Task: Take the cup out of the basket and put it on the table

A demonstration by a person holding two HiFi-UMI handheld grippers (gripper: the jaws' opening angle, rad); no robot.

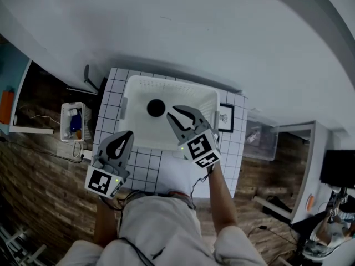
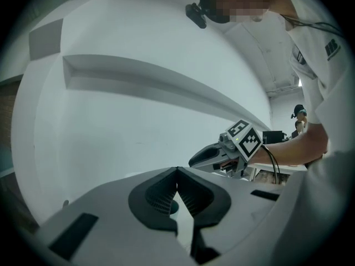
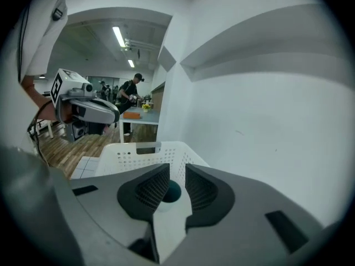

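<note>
Cup (image 1: 156,108), dark and round-mouthed, sits upright on the floor of the white perforated basket (image 1: 133,87), toward its middle and clear of the walls. We see the basket standing on a white tiled table (image 1: 111,101) pushed up against a pale wall.

Our right gripper (image 1: 172,112) hangs over the inside of the basket, pointing toward the cup with its tips just beside the rim. We cannot tell from above whether they touch it. In the right gripper view the two ribbed pads stand a narrow slot apart, and the cup's dark teal body shows through that slot, farther in and not between the pads. Nothing is pressed between them.

Our left gripper (image 1: 128,134) is outside the basket, over the tiles at its near-left corner. In the left gripper view its jaws meet at the tips and hold nothing. That view also shows the other gripper's marker cube (image 2: 245,139) off to the right, above the wrist of the hand holding it.

On the table just right of the basket lies a small black-framed card (image 1: 226,118). A white bin (image 1: 72,121) of small items sits on the wooden floor (image 1: 44,170) to the table's left.
</note>
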